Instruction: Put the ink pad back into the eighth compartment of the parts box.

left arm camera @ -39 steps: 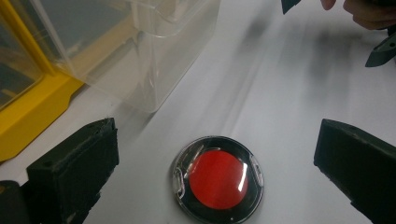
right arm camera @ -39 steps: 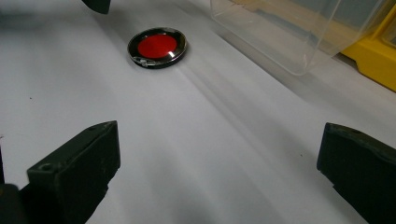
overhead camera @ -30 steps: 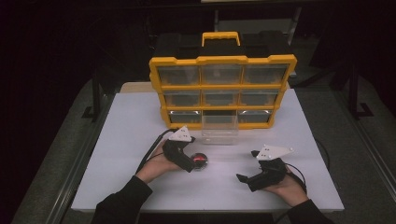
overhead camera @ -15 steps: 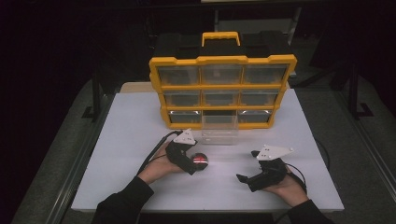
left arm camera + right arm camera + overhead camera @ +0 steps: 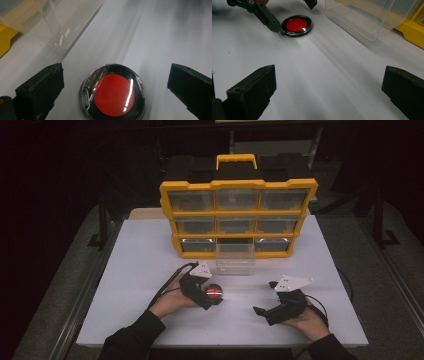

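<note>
the left tongs (image 5: 214,296) hang low over a small round disc (image 5: 113,93), red in the middle with a dark rim and a clear glossy cover, which lies flat on the white surface (image 5: 140,270) just in front of the pulled-out clear drawer (image 5: 235,262). their jaws stand released, one on each side of the disc with bare surface showing between each jaw and the rim, so nothing is gripped yet; the straddle looks like the set-up for a pinch across the disc's width, which i judge to be the step in hand. because the disc is thin and lies flat, the jaws have to come down almost to the surface to catch its edge, and that would explain why the hand is held so low and tipped forward. the clear drawer rests on the surface, drawn out of the bottom middle slot of the yellow organiser (image 5: 238,217), open side up and close to the disc, probably so the piece has only a short way to go. the right tongs (image 5: 262,312) rest well apart to the right, jaws spread wide and holding nothing, turned toward the disc (image 5: 296,25) and the drawer (image 5: 372,18), apparently kept out of the way while the left one works.
</note>
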Demonstrator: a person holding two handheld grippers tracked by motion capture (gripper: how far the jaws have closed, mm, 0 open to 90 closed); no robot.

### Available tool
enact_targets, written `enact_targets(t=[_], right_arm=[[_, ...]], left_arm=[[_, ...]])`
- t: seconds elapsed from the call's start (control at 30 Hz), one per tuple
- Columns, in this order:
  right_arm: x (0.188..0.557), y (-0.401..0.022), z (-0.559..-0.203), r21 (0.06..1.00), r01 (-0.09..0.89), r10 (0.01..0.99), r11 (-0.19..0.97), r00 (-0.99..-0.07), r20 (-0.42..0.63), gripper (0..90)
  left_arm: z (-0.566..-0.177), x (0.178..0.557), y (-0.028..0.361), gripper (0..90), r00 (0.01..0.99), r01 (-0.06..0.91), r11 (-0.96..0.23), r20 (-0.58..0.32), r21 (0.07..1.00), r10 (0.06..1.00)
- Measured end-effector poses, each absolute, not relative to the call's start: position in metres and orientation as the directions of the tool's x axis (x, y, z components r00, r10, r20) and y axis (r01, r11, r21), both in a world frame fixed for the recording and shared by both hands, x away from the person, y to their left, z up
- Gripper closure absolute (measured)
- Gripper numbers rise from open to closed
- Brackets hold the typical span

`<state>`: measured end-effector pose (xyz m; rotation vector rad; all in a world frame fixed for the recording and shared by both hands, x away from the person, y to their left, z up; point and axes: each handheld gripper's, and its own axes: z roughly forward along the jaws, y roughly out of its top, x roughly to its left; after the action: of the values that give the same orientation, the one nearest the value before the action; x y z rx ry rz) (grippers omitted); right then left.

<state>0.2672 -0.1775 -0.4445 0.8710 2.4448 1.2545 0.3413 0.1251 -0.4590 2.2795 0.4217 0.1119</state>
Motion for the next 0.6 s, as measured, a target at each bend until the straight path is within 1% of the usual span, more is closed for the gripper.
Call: enact_targets(t=[0.07, 0.13, 0.47, 0.57, 0.6], right_arm=[[0.2672, -0.1775, -0.4445, 0.803, 0.392, 0.615, 0.448, -0.788, 0.041, 0.0], [0.2671, -0.1774, -0.4446, 0.803, 0.390, 0.613, 0.450, -0.789, 0.040, 0.0], [0.2669, -0.1775, -0.4444, 0.804, 0.388, 0.611, 0.450, -0.791, 0.040, 0.0], [0.2668, -0.1774, -0.4445, 0.804, 0.388, 0.610, 0.451, -0.792, 0.040, 0.0], [0.2668, -0.1774, -0.4445, 0.804, 0.388, 0.609, 0.450, -0.792, 0.040, 0.0]], left_arm=[[-0.4604, 0.3412, 0.1244, 0.0, 0.942, 0.260, -0.636, -0.046, 0.727, 0.333], [-0.4616, 0.3407, 0.1242, 4.2, 0.942, 0.258, -0.643, -0.041, 0.721, 0.332], [-0.4652, 0.3398, 0.1224, 5.8, 0.945, 0.252, -0.674, -0.027, 0.695, 0.326], [-0.4659, 0.3395, 0.1224, 8.2, 0.944, 0.253, -0.679, -0.022, 0.689, 0.329], [-0.4659, 0.3395, 0.1226, 10.4, 0.945, 0.251, -0.682, -0.021, 0.687, 0.328]])
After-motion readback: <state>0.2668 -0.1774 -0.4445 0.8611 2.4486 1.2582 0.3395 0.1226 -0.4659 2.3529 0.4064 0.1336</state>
